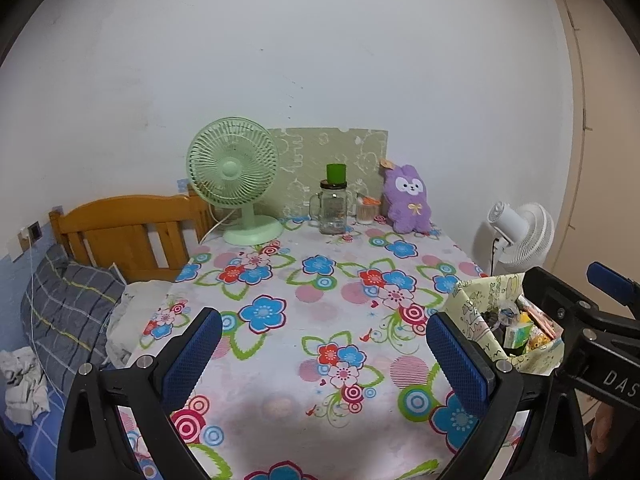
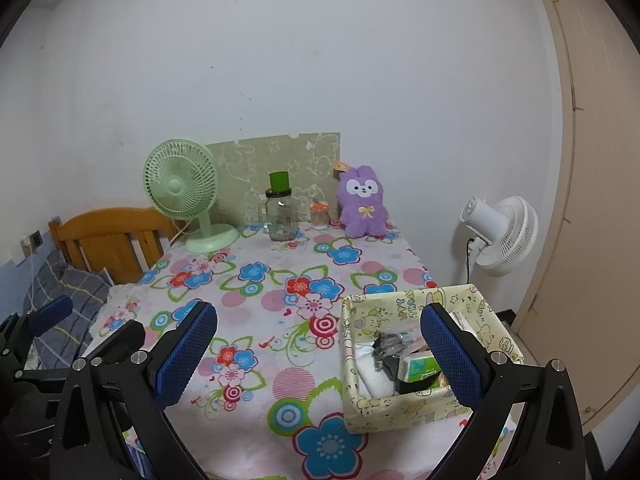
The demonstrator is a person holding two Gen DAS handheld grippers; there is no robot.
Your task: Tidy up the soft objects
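Observation:
A purple plush bunny [image 1: 407, 199] sits upright against the wall at the far right of the flowered table [image 1: 304, 292]; it also shows in the right wrist view [image 2: 363, 202]. A yellow patterned box [image 2: 424, 356] holding small packets stands at the table's near right, and shows in the left wrist view [image 1: 496, 320]. My left gripper [image 1: 324, 354] is open and empty above the near edge of the table. My right gripper [image 2: 318, 350] is open and empty, its right finger over the box.
A green desk fan [image 1: 234, 184], a glass jar with a green cup on top [image 1: 334, 204] and a small glass [image 1: 366, 212] stand along the back. A white floor fan [image 2: 500, 232] stands to the right. A wooden bed with bedding [image 1: 68, 304] lies to the left.

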